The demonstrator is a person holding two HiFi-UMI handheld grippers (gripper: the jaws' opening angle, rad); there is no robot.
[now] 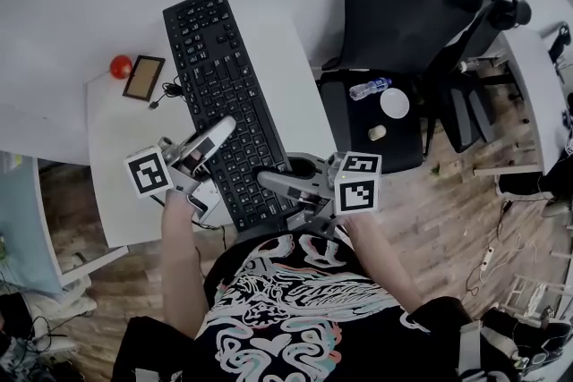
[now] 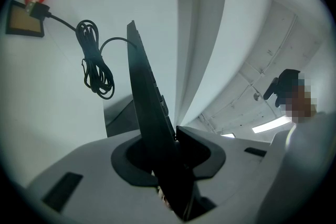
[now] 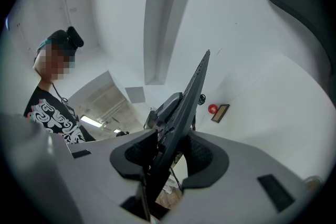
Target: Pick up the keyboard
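L claw [image 1: 213, 137] clenched on left edge of flat black plastic keyboard [image 1: 215, 58]; R claw [image 1: 271, 181] clenched on its right edge, nearer. Keyboard runs near-to-far over white desk [image 1: 116, 157]. Far left: small red ball [image 1: 121, 65], brown rectangular pad [image 1: 144, 77], coiled black cable [image 1: 170, 90].

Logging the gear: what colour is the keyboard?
The keyboard is black, keys and frame alike; clearest in the head view.

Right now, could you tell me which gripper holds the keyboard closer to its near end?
The right gripper: it clamps the keyboard by the corner nearest the person, while the left gripper clamps the opposite long edge farther up.
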